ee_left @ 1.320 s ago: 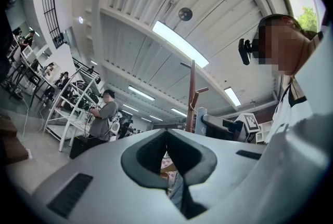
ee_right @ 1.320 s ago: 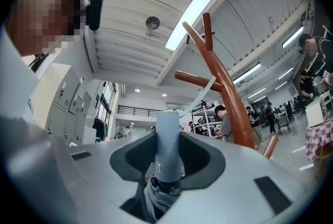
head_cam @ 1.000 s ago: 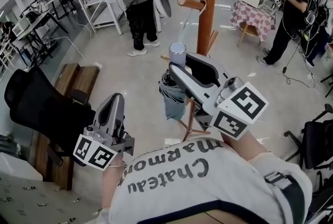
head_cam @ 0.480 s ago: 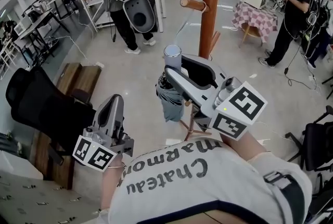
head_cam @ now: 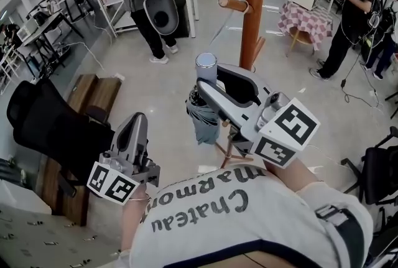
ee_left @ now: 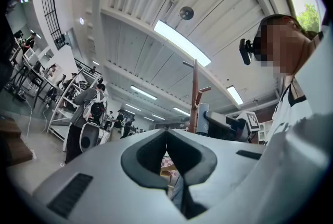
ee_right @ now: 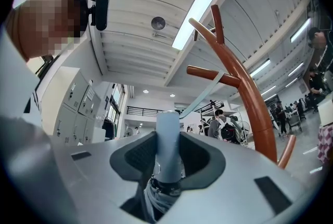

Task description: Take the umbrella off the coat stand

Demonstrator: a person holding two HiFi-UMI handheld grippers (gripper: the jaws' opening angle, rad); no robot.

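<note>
— Right gripper [head_cam: 206,87]: what is held?
— A folded grey umbrella [head_cam: 204,120] is clamped by its pale cylindrical handle at frame centre, just beside the reddish-brown wooden coat stand [head_cam: 252,5].
— And the left gripper [head_cam: 138,122]?
— Its jaws are pressed together on nothing, at lower left

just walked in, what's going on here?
A person with a gripper in each hand is taking a folded umbrella off a wooden coat stand. The right gripper is shut on the umbrella's handle, beside the stand's pole. A thin strap runs up to a peg, so it looks not yet unhooked. The left gripper is shut, empty, held low.
</note>
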